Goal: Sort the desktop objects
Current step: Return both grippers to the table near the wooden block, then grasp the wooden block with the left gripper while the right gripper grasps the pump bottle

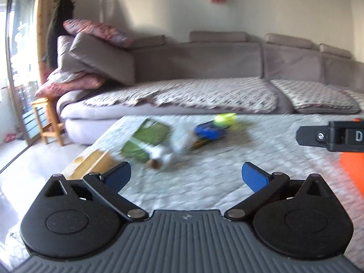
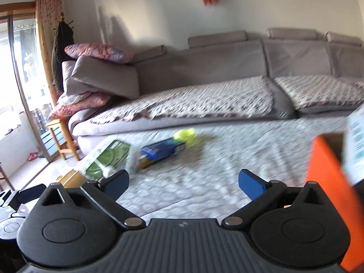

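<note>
A small pile lies blurred on the cloth-covered table [image 1: 204, 182]. It holds a green packet [image 1: 145, 143], a clear bag [image 1: 182, 141], a blue box [image 1: 210, 130] and a yellow-green cup [image 1: 225, 118]. My left gripper [image 1: 186, 176] is open over bare cloth, short of the pile, with nothing between its blue pads. In the right wrist view the same green packet [image 2: 107, 157], blue box [image 2: 161, 150] and yellow-green cup [image 2: 185, 136] lie ahead and to the left. My right gripper [image 2: 183, 182] is also open and holds nothing.
An orange box [image 2: 329, 193] with a white printed card [image 2: 356, 147] stands close on the right. A wooden piece [image 1: 91, 166] sits at the table's left corner. A grey sofa [image 1: 204, 68] runs behind the table, with a wooden stool [image 1: 45, 120] at far left.
</note>
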Motion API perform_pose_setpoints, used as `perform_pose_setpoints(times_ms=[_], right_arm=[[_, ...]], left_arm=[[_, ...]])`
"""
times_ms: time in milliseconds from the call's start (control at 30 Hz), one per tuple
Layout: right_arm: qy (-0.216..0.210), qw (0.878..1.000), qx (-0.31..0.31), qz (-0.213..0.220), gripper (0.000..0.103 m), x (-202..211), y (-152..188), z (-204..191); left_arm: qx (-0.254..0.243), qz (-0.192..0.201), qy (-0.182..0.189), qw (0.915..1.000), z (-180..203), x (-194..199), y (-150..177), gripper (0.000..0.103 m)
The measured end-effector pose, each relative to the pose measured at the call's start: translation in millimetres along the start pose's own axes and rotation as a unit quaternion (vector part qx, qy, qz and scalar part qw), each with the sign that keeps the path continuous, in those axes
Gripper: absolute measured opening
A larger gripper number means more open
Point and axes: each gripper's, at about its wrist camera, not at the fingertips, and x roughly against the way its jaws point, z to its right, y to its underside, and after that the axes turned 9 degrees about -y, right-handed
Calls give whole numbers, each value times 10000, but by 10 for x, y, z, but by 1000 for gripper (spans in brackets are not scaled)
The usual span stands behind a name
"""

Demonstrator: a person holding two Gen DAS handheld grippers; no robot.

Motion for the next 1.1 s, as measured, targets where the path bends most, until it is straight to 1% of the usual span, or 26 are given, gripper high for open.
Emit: perform_pose_setpoints(times_ms=[100,200,300,467,567,633,667,700,800,933,1033,1100], right_arm=[[-36,9996,-27,-264,103,-142,134,-66],[-52,9986,-40,-524,103,-236,242,-119],[-88,9978,7,-663,103,-307,325,-187],[-62,9979,160,-626,103,-442,290,-281],[-170,9976,404,-537,103,-618,236,-462],[-306,9962,655,-486,98,-762,228,-613],[-351,9950,816,-465,89,-837,218,-698],[-360,9934,1000,-434,76,-918,216,-783],[-378,9902,1275,-432,56,-1178,194,-944],[-323,9897,1314,-472,55,-1470,148,-982],[-296,9895,1332,-468,55,-1577,115,-997],[-330,9898,1291,-499,51,-1626,106,-1005]], left_arm=[[63,-146,-189,9997,-69,-79,50,103],[110,-121,-428,9990,-134,-122,55,103],[236,-110,-623,9977,-245,-186,27,103],[305,-37,-807,9963,-427,-262,-14,103],[234,43,-753,9969,-536,-317,-31,103],[110,98,-691,9975,-579,-368,-10,103],[26,111,-660,9978,-597,-416,15,100],[-54,108,-627,9980,-607,-450,34,99],[-172,-15,-510,9986,-663,-581,82,94],[-216,-155,-380,9989,-726,-693,137,91],[-213,-277,-308,9989,-781,-783,153,85],[-173,-354,-255,9989,-816,-838,155,81]])
